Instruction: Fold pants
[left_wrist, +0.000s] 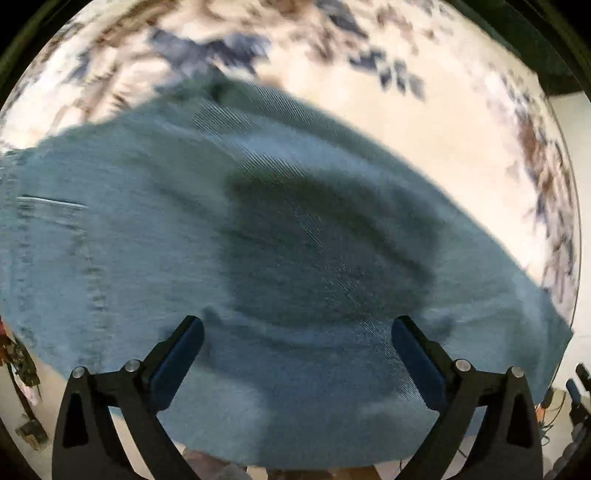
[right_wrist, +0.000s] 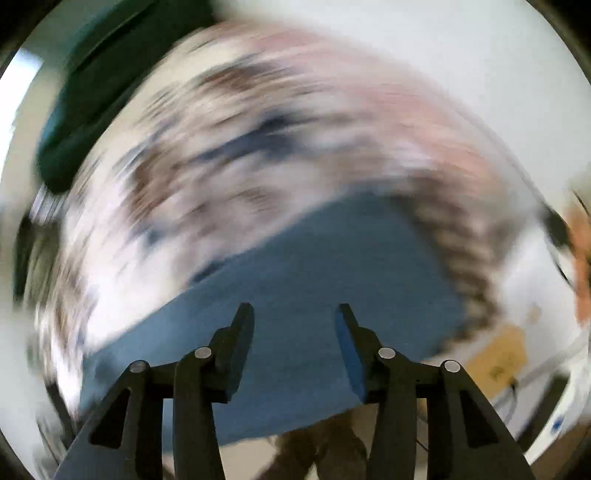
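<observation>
Blue denim pants (left_wrist: 229, 236) lie spread flat on a white cloth printed with blue and brown leaves (left_wrist: 424, 110). A seam runs down the fabric at the left of the left wrist view. My left gripper (left_wrist: 297, 328) points down over the pants with its jaws wide apart and nothing between the pads; its shadow falls on the denim. In the right wrist view, heavily blurred, the pants (right_wrist: 325, 266) show as a blue sheet below my right gripper (right_wrist: 295, 314). Its jaws stand partly apart and hold nothing.
The printed cloth (right_wrist: 258, 129) reaches well beyond the pants. A dark green object (right_wrist: 92, 92) sits at the far upper left of the right wrist view. A cardboard box (right_wrist: 498, 354) and floor clutter lie at the lower right. Cables and gear (left_wrist: 576, 391) show past the table edge.
</observation>
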